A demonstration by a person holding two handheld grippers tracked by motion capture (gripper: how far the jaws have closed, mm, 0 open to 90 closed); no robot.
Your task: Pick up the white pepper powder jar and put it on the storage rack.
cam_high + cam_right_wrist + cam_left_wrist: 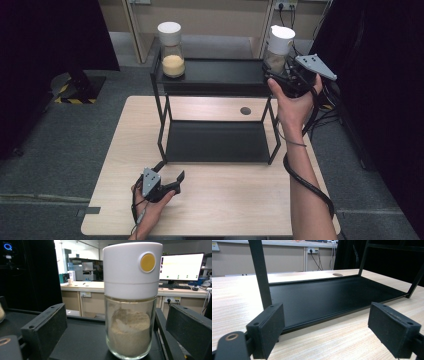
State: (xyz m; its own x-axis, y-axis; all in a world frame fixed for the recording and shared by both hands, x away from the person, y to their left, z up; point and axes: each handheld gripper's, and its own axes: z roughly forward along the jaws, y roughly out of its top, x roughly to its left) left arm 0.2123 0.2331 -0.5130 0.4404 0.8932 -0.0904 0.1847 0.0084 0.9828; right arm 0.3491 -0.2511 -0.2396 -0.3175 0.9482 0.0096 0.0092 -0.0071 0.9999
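- My left gripper [169,181]: jaws apart, nothing between them, resting on the table [120,150] in front of the black rack [215,90], near its left front leg; risk low, though a careless sweep forward would knock that leg and shake everything on the top shelf
- Yellow-grain jar [171,50]: upright at the left end of the rack's top shelf, well apart from both grippers; would tip only if the rack were jolted
- Beige-powder jar [130,305]: white lid, upright at the right end of the same shelf, close to the edge; it stands between my right jaws but I judge neither pad touches the glass
- My right gripper [280,75]: jaws wide apart around that jar; risk is a pad clipping the glass and toppling it off the rack's right end
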